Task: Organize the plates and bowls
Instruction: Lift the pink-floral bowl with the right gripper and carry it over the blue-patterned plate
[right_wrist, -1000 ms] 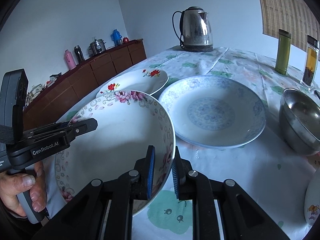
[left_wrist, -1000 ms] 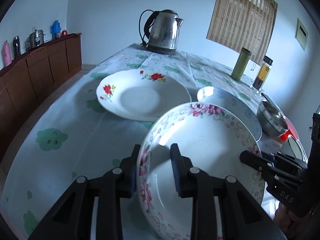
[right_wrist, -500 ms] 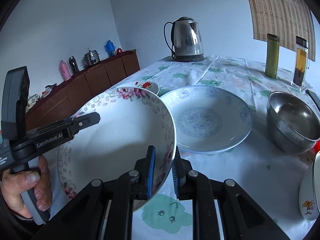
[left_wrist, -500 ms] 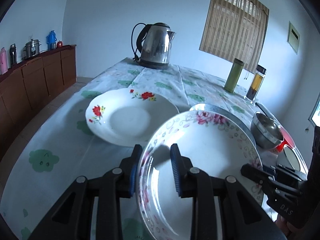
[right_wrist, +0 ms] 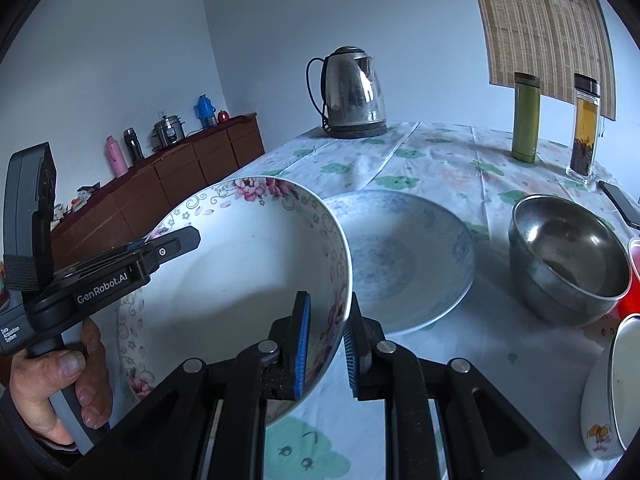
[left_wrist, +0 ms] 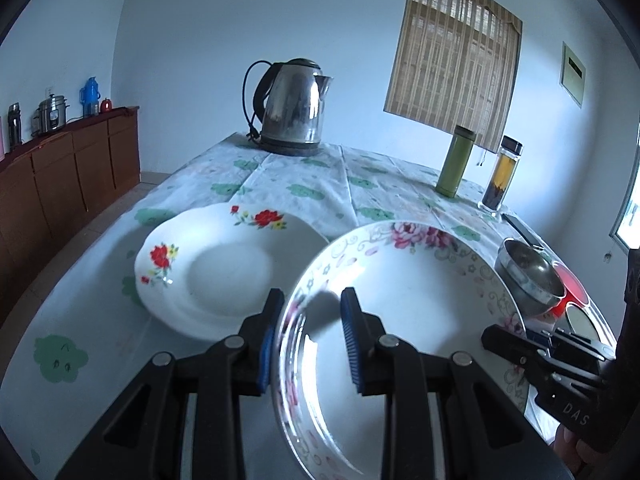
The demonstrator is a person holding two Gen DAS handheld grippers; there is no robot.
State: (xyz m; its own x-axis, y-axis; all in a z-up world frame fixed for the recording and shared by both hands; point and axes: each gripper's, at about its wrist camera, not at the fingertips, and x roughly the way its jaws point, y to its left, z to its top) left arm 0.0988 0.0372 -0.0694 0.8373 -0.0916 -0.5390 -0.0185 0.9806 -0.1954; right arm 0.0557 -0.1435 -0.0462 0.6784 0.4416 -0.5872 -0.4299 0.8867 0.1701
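A deep white plate with pink flowers on its rim (left_wrist: 416,300) hangs tilted above the table, held by both grippers. My left gripper (left_wrist: 310,340) is shut on its left rim, one blue pad inside and one outside. My right gripper (right_wrist: 326,340) is shut on the opposite rim of the same plate (right_wrist: 240,280). Each gripper shows in the other's view, the left gripper (right_wrist: 180,242) and the right gripper (left_wrist: 494,336). A white plate with red flowers (left_wrist: 224,272) lies on the table to the left. A blue-patterned plate (right_wrist: 404,256) lies beyond the held one.
A steel bowl (right_wrist: 568,256) sits on the right, beside something red (right_wrist: 634,280) and a white cup (right_wrist: 612,392). At the table's far end stand a kettle (left_wrist: 294,108), a green flask (left_wrist: 456,160) and a tea bottle (left_wrist: 500,176). A phone (right_wrist: 620,204) lies near the right edge.
Both grippers have lifted the pink-flowered plate a little and tipped upward, so more wall shows. In the left wrist view the held plate now hides the blue plate.
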